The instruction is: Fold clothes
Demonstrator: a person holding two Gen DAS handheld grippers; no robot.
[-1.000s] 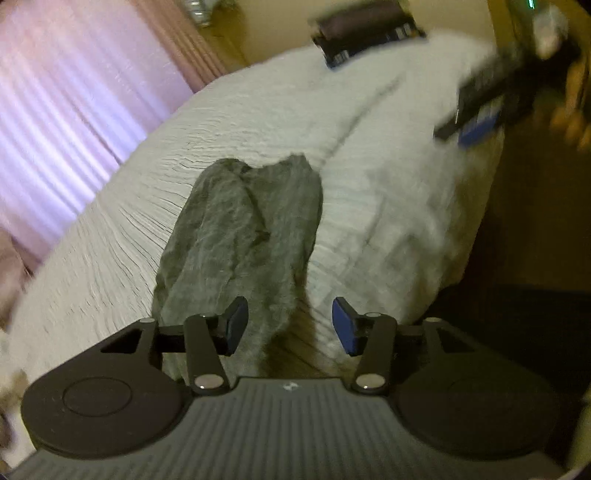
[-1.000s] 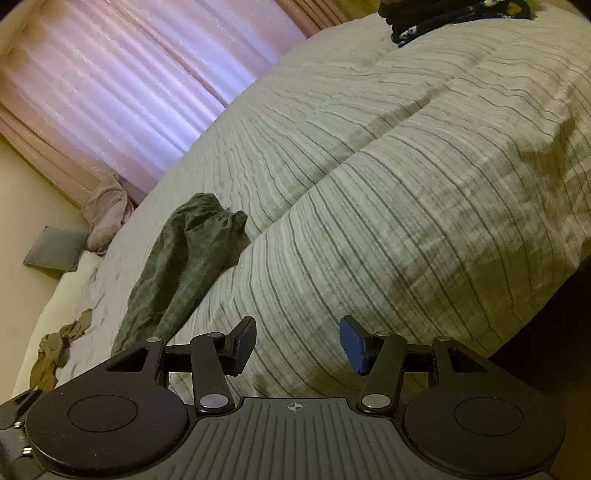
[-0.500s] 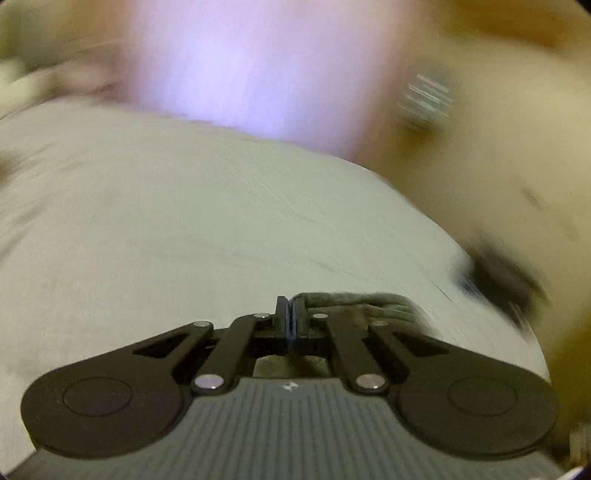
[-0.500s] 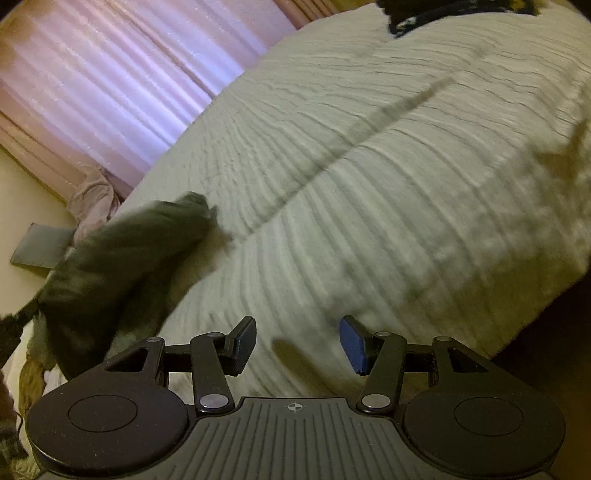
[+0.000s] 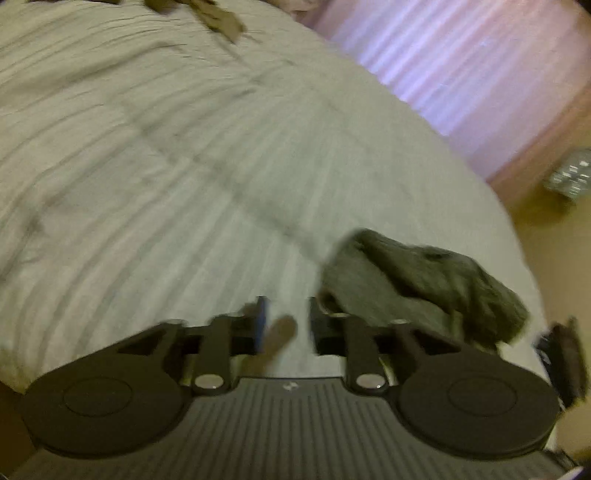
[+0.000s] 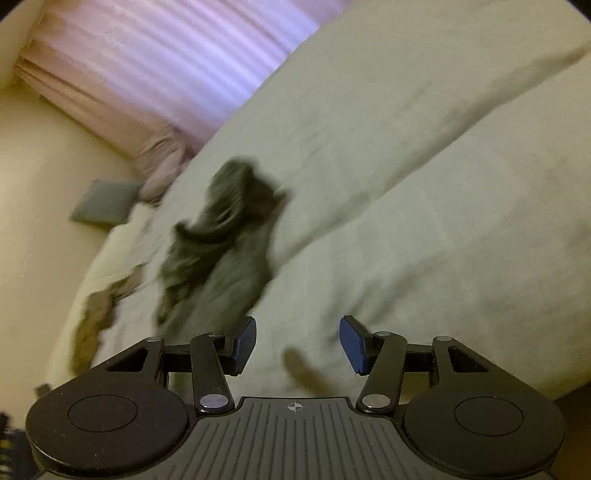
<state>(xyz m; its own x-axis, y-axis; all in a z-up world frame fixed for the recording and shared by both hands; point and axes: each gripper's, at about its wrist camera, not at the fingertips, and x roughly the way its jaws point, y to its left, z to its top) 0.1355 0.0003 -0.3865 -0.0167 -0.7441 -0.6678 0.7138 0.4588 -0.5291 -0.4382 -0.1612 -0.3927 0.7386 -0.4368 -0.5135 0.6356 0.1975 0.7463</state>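
Observation:
A dark grey garment (image 5: 424,280) lies crumpled on the pale striped bedspread (image 5: 166,166), just right of my left gripper (image 5: 287,317). Its jaws are opening, and only bedspread and a shadow show between them. The cloth's edge sits close behind the right finger; the blur hides whether it touches. In the right wrist view the same grey garment (image 6: 225,251) is heaped ahead and to the left of my right gripper (image 6: 297,341). That gripper is open over bare bedspread (image 6: 406,184), with nothing between its fingers.
A brown garment (image 6: 96,314) lies near the bed's left edge, also seen as a brown garment (image 5: 218,18) at the far side. A grey cushion (image 6: 105,203) and pink cloth (image 6: 162,162) sit by the pink curtain (image 6: 177,48). A dark object (image 5: 561,358) shows at the right.
The left gripper was shut on the grey garment's edge, swung it across the bed while rolling, and now stands parted with the garment bunched beside it. The right gripper shifted towards the garment.

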